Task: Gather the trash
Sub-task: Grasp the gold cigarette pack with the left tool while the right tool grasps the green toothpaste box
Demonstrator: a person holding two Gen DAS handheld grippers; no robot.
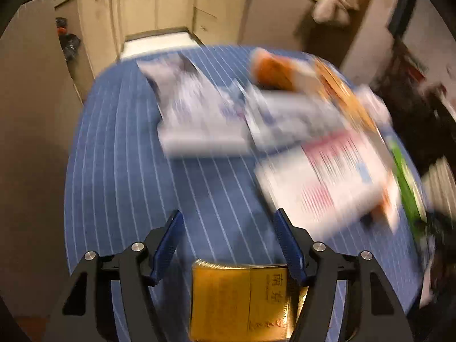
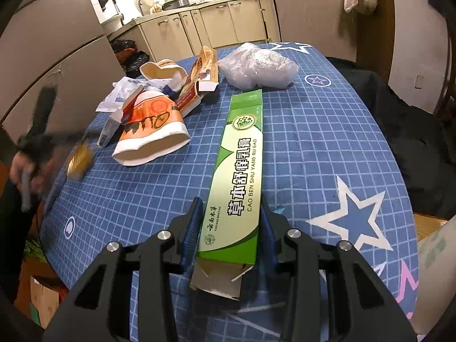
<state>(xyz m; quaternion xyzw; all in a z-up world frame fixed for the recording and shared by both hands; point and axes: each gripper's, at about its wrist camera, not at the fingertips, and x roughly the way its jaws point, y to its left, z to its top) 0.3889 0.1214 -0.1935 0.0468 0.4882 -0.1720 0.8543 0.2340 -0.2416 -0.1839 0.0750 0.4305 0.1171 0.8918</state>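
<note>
A gold cigarette pack [image 1: 239, 299] sits between the fingers of my left gripper [image 1: 228, 212]. It touches the right pad, and a gap shows at the left pad, so the gripper is open. In the right wrist view that pack [image 2: 79, 156] is a blur at the table's left edge. My right gripper [image 2: 230, 203] is shut on the near end of a long green box [image 2: 239, 171], which lies lengthwise on the blue tablecloth [image 2: 327, 142]. The green box [image 1: 407, 188] also shows blurred at the right of the left wrist view.
A crushed orange-and-white paper cup [image 2: 151, 131], a second cup [image 2: 162, 74], an open orange carton [image 2: 199, 79], white wrappers [image 2: 119, 94] and a clear plastic bag [image 2: 256, 68] lie at the table's far side. A hand [image 2: 25, 168] is at the left edge. Black bags [image 2: 134, 57] sit by the cabinets.
</note>
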